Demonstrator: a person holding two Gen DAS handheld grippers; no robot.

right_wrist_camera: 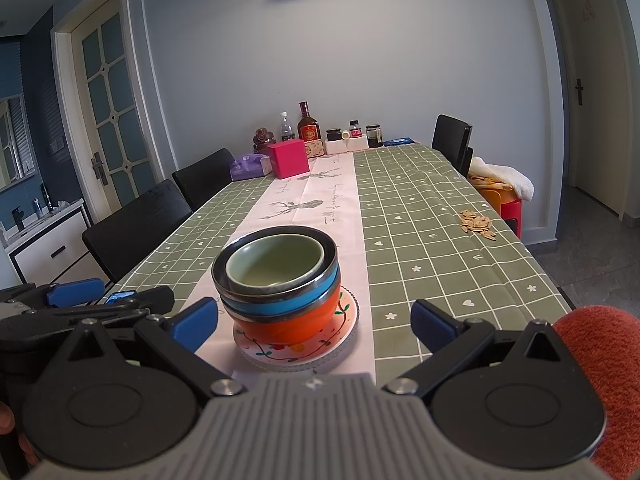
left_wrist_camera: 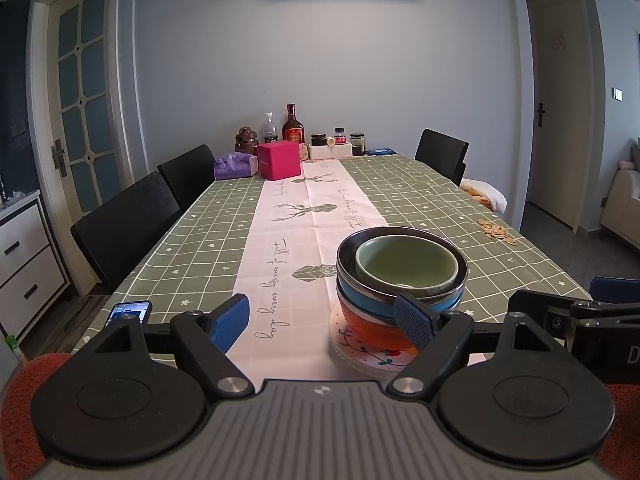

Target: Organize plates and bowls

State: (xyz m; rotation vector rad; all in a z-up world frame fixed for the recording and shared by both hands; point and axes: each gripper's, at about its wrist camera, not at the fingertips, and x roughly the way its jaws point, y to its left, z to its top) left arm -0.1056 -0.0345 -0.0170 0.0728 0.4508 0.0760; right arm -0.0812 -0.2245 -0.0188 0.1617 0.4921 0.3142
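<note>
Resting lower centre of frame: nested stack, green ceramic bowl (right_wrist_camera: 275,261) topmost, on floral round plate (right_wrist_camera: 298,350). Left gripper (left_wrist_camera: 325,320) wide, empty, right pad (left_wrist_camera: 414,318) near stack; right gripper (right_wrist_camera: 314,322) wide, empty. Risk: pad nudge tips stack.

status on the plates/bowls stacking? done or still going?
Looks mostly done: green bowl nests in the dark steel-rimmed bowl, over the blue bowl and orange bowl, all on the floral plate. In hand: nothing; left gripper and right gripper are open. No other loose dishes in view.
</note>
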